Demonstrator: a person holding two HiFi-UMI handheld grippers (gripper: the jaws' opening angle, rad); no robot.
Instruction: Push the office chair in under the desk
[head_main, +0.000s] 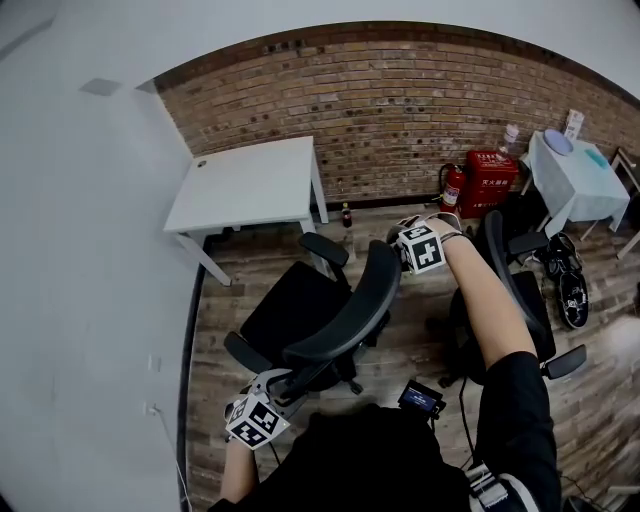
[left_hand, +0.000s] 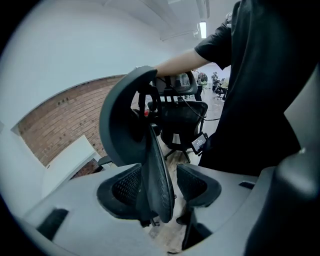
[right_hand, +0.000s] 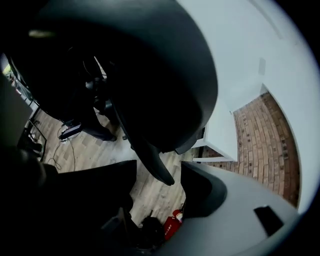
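1. Black office chair (head_main: 300, 320): parked short of white desk (head_main: 250, 185), not under.
2. Left tool (left_hand: 172, 187), right tool (right_hand: 159, 190): jaws apart astride backrest rim (head_main: 352, 308), unclamped.
3. Grasping step; next, probably: clamp rim, push deskward.

A red fire extinguisher (head_main: 452, 186) stands by the brick wall (head_main: 400, 100).

No legible text, red box (head_main: 490, 182) lettering unreadable

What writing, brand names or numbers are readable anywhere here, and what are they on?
Red cabinet: white characters on its front, too blurred to read.
Fire extinguisher: label too small to read.
Nothing else shows legible text.
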